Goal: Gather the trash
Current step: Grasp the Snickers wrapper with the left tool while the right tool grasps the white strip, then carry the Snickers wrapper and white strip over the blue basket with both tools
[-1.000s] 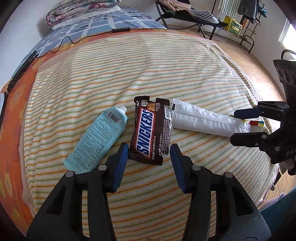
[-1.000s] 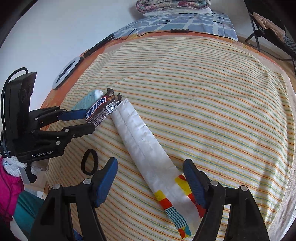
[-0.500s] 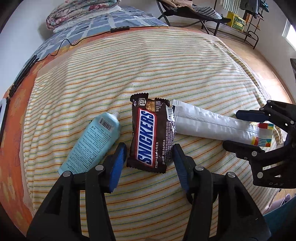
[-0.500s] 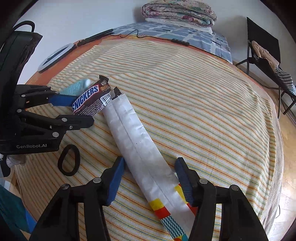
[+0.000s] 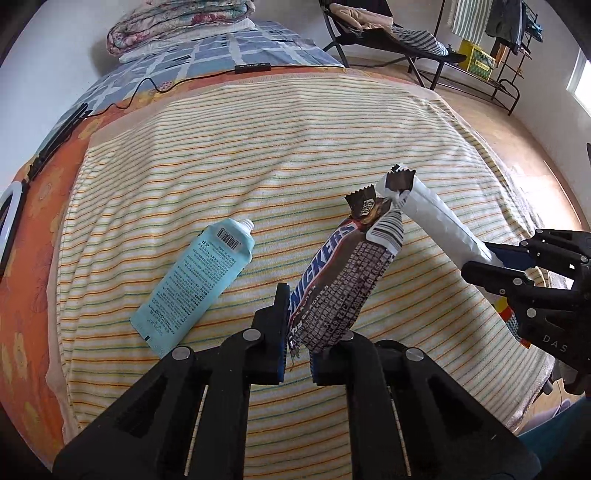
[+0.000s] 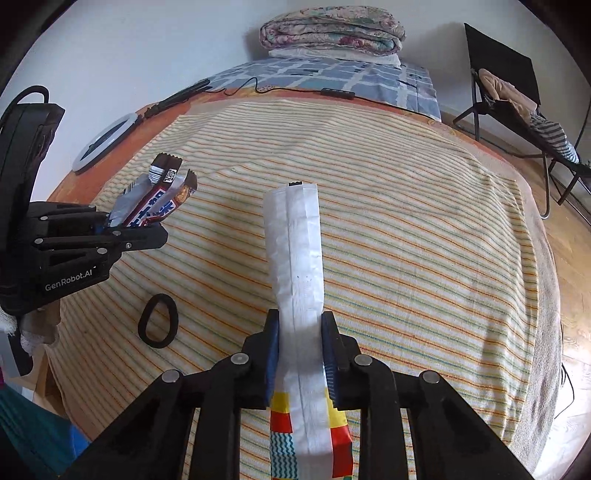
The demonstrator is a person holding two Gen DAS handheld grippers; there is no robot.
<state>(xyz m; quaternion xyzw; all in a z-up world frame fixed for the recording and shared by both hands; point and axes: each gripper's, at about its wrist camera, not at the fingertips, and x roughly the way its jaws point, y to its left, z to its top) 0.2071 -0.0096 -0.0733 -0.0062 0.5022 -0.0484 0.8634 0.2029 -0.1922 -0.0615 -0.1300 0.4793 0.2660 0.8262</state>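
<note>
My left gripper [image 5: 297,339] is shut on the lower end of a brown Snickers wrapper [image 5: 343,280], which stands lifted and tilted off the striped bedspread [image 5: 258,155]. In the right wrist view the same wrapper [image 6: 155,203] sticks out of the left gripper [image 6: 136,230]. My right gripper [image 6: 299,354] is shut on a long white packet [image 6: 297,258] with a coloured end, raised off the bed. The packet [image 5: 439,221] and the right gripper [image 5: 495,262] show at the right of the left wrist view. A light blue tube [image 5: 199,280] lies flat on the bedspread, left of the wrapper.
A black hair tie [image 6: 159,321] lies near the bed's front left edge. A white ring light [image 6: 105,142] and black cables [image 5: 147,88] lie on the orange sheet at the far side. Folded quilts [image 6: 332,35] sit at the head. A folding chair [image 6: 517,96] stands on the floor to the right.
Both grippers have gone from open to shut: the left on the Snickers wrapper, the right on the white packet. Both items have been lifted off the bedspread. The blue tube has stayed put.
</note>
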